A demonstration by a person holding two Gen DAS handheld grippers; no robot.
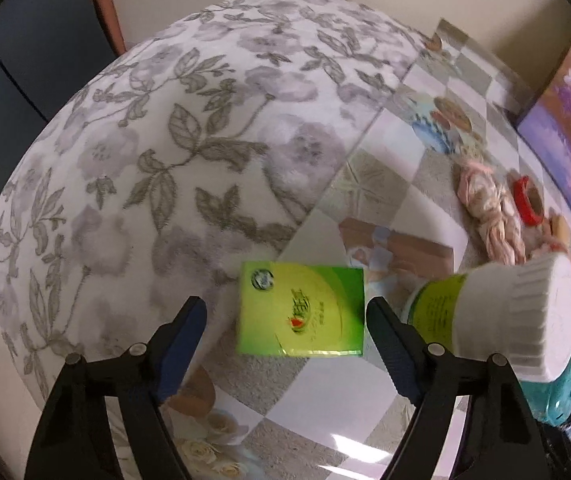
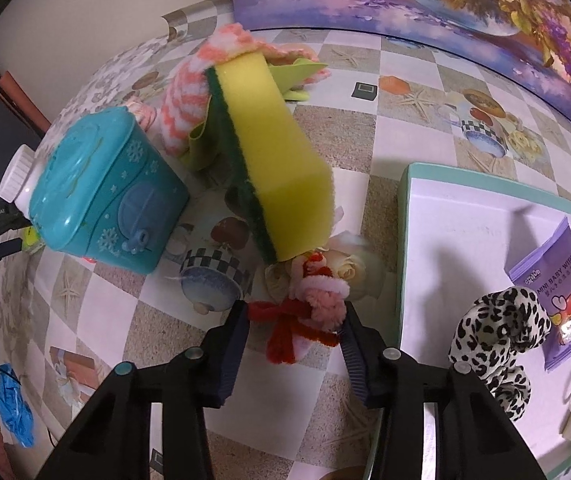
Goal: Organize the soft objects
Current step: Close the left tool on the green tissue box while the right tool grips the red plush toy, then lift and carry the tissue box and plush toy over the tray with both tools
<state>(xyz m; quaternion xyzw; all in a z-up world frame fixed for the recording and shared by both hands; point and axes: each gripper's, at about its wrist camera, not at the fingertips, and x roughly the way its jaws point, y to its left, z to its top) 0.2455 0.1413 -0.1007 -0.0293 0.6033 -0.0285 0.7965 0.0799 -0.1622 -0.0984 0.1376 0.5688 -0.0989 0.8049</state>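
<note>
Gripping a pink-and-red pipe-cleaner toy (image 2: 317, 304) at lower centre, the right gripper (image 2: 295, 316) is clenched; the left gripper (image 1: 285, 316) stands released around a green packet (image 1: 301, 310).

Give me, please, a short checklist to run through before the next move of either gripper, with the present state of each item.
1. Left gripper open wide enough for the green packet: ok, the packet sits between the fingers.
2. Left fingers touching the packet: cannot tell; the right one looks close, the left one stands apart.
3. White-capped bottle clear of the left gripper's path: not ok, it crowds the right finger.
4. Right gripper has the pink and red pipe-cleaner toy between its fingers: ok.
5. Firm grip on the toy: cannot tell.
6. Free space in the tray for a drop: ok, bare floor beside the leopard-print scrunchie and baby wipes.
</note>
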